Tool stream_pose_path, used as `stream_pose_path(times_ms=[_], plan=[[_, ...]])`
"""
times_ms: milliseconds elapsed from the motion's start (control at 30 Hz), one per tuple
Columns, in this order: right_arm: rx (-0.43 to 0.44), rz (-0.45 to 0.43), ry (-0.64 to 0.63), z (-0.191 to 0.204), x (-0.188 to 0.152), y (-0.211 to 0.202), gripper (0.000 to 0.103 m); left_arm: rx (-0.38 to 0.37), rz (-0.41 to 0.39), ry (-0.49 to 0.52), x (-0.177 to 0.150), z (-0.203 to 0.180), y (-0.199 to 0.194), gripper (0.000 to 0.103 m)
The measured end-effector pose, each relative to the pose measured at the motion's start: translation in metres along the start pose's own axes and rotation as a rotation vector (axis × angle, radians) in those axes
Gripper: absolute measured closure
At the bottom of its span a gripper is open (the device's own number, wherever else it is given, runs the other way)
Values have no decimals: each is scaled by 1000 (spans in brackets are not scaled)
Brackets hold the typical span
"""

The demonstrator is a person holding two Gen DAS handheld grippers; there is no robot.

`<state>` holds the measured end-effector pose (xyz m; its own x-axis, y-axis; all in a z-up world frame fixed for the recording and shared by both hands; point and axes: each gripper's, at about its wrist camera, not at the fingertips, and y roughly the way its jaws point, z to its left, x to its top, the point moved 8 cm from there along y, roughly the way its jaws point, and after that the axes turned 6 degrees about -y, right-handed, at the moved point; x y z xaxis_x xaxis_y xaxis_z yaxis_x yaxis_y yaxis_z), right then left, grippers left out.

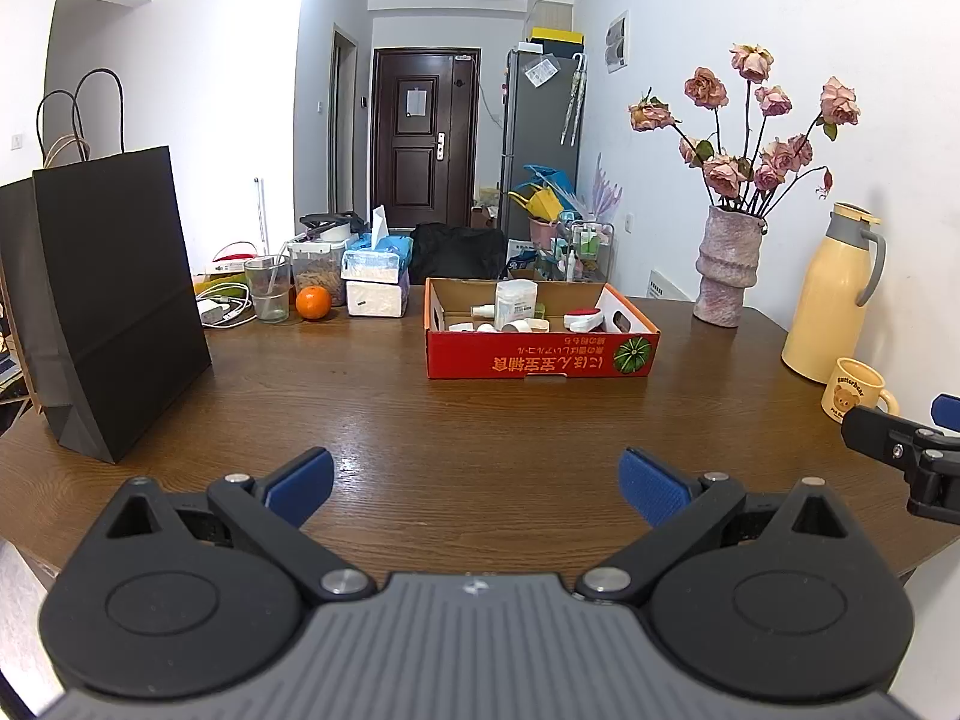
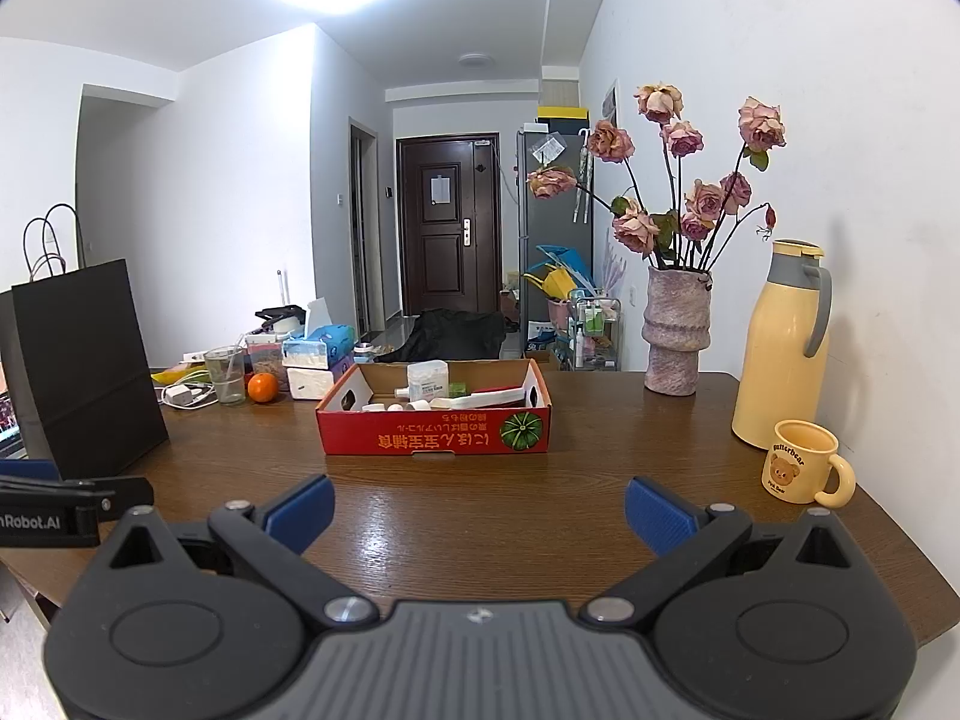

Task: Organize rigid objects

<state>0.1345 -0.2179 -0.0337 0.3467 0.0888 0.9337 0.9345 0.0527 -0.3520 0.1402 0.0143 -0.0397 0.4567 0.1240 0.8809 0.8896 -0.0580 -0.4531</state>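
Two claws, left claw (image 1: pixel 477 489) and right claw (image 2: pixel 480 516), hang spread wide and empty above the near edge of the wooden counter (image 1: pixel 420 420). Bare counter lies between them and the red cardboard box (image 1: pixel 540 354), which sits mid-counter holding small white bottles (image 1: pixel 513 303); upside-down yellow characters and a green pumpkin picture mark its front. A black paper bag (image 1: pixel 114 312) stands at the left edge. At the right edge, a yellow mug (image 2: pixel 801 462) reads "Butterbear", beside a yellow thermos (image 2: pixel 780 348).

Black claw (image 1: pixel 477 489) (blue ribbed pads (image 1: pixel 298 485))
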Motion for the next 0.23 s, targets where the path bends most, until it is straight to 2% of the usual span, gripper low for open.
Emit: stream_pose_path(times_ms=[233], plan=[[1, 1, -1, 0, 0, 0, 0, -3, -1, 1, 0, -1, 0, 0]])
